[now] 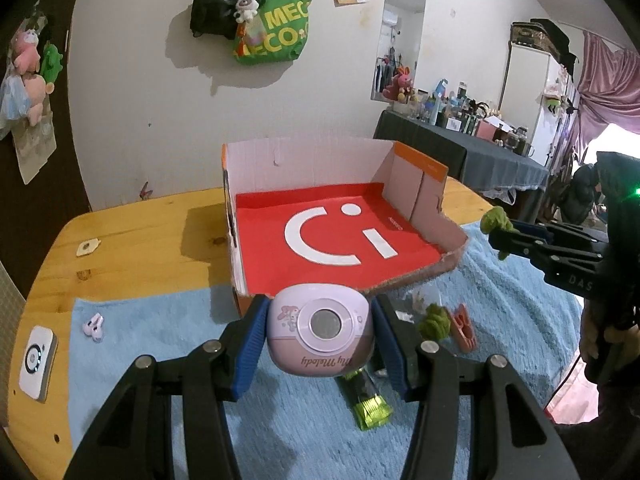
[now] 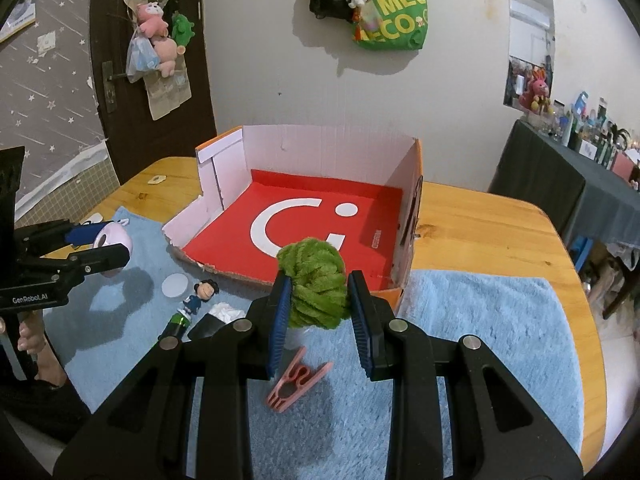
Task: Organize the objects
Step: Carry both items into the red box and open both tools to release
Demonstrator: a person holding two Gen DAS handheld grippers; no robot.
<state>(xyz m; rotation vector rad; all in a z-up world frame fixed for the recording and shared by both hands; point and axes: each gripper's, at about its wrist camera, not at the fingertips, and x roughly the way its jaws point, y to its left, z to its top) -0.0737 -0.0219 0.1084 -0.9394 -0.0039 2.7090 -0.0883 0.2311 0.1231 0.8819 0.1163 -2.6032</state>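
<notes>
In the left wrist view, the left gripper (image 1: 322, 336) at lower centre has its jaws clamped on a lilac My Melody case (image 1: 320, 330), just below the open red-floored cardboard box (image 1: 416, 194). In the right wrist view, the right gripper (image 2: 320, 312) grips a green fuzzy toy (image 2: 314, 282) at centre, above a pink clothes peg (image 2: 296, 380) on the blue towel (image 2: 480, 320).
</notes>
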